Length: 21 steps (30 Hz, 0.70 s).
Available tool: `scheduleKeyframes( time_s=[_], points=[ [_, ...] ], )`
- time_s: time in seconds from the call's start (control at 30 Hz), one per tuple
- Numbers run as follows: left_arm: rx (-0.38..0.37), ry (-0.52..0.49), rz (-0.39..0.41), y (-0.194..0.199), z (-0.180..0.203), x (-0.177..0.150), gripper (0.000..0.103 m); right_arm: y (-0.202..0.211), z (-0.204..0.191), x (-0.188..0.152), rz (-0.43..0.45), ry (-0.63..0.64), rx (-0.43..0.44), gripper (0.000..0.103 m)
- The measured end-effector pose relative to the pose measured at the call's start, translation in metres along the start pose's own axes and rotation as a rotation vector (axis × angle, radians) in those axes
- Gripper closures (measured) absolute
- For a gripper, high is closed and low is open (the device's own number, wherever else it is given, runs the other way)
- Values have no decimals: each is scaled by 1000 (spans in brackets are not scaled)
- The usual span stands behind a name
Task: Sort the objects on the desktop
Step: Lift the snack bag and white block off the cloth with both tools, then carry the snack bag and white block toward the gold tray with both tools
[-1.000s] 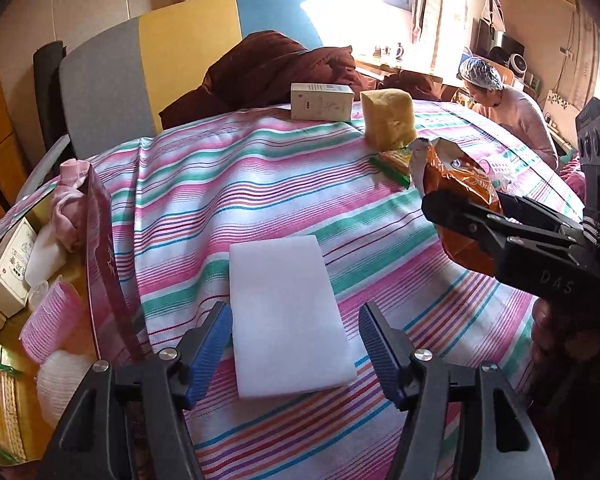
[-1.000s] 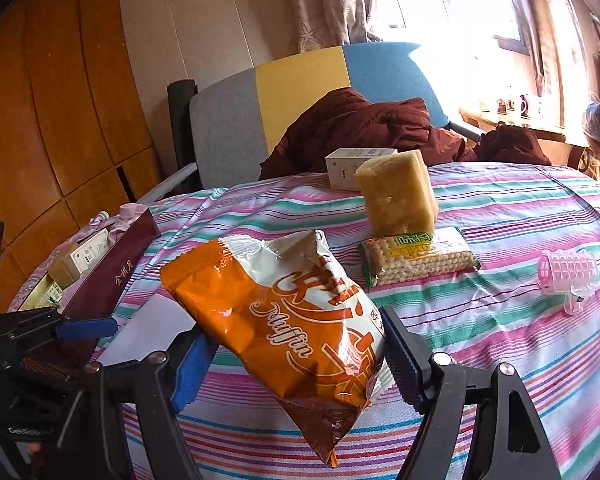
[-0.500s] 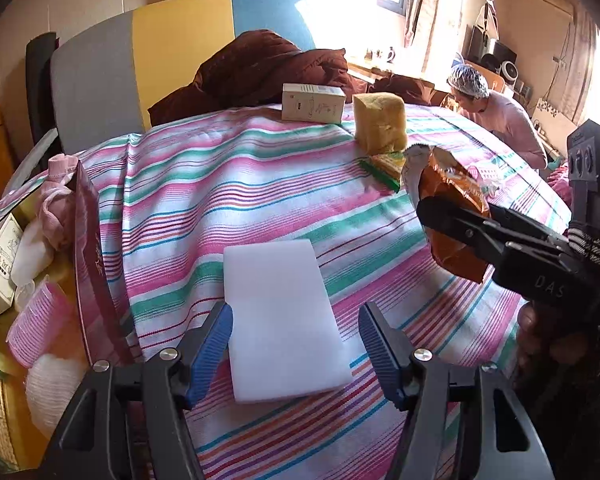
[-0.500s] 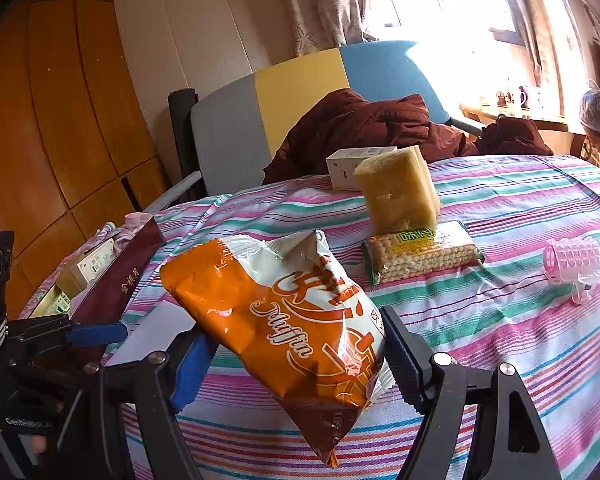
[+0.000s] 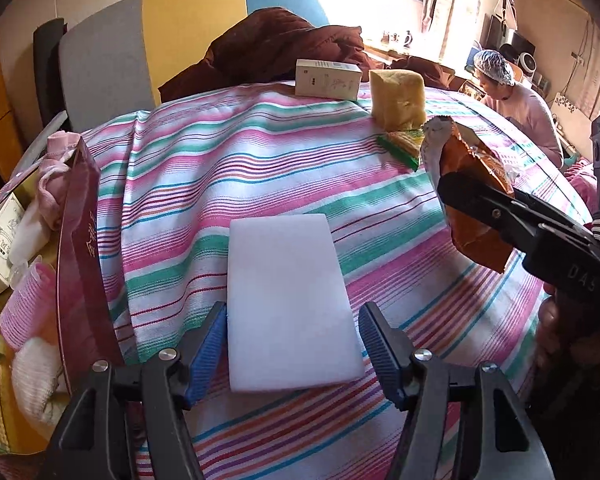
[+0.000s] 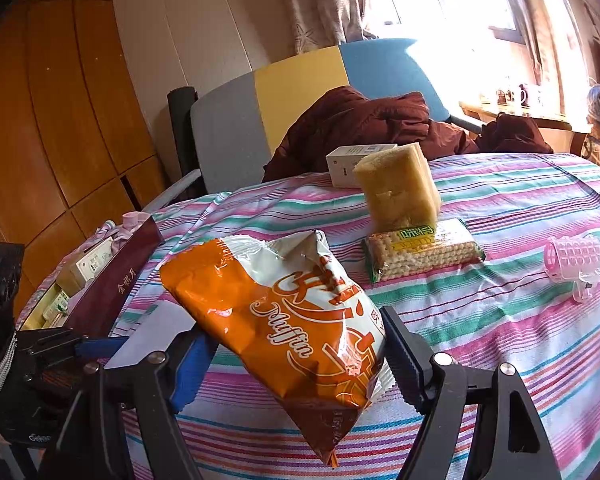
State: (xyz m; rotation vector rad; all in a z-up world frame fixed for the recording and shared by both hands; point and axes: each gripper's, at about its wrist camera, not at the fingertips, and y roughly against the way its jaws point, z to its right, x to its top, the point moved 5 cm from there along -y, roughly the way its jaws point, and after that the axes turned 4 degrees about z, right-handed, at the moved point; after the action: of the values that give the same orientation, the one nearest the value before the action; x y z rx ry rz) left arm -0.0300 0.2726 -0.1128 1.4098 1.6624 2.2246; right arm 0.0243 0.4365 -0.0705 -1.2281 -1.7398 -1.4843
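A: Where's your snack bag [image 6: 284, 320]?
B: Clamped in your right gripper [image 6: 296, 356], lifted off the striped cloth [image 6: 500, 320].
A: And your left gripper [image 5: 292, 340]?
B: Jaws apart, either side of the white pad [image 5: 288, 300] lying flat.

Left gripper [image 5: 292, 344] held low, jaws spread wide apart; right gripper [image 6: 296, 356] raised alongside, jaws clamped on a snack bag [image 6: 276, 316]

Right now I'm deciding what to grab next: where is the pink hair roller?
In the right wrist view, the pink hair roller lies on the striped tablecloth at the far right, right of the cracker pack and apart from it.
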Motion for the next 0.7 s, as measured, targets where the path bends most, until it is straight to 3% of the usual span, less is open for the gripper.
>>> scheduleKeyframes(
  time_s=[0.1,0.27,0.5,0.7],
  points=[
    [27,-30,7,-1,2,-2,41,1,-2,0,-3,12,-9,25],
    [-7,-15,29,5,-1,-4,43,2,-9,-3,-21,42,-17,25],
    [-56,-4,136,43,-4,0,43,7,-31,0,-32,72,4,25],
    [-28,94,233,89,-51,-4,42,3,-72,11,-40,131,62,25]
  ],
)
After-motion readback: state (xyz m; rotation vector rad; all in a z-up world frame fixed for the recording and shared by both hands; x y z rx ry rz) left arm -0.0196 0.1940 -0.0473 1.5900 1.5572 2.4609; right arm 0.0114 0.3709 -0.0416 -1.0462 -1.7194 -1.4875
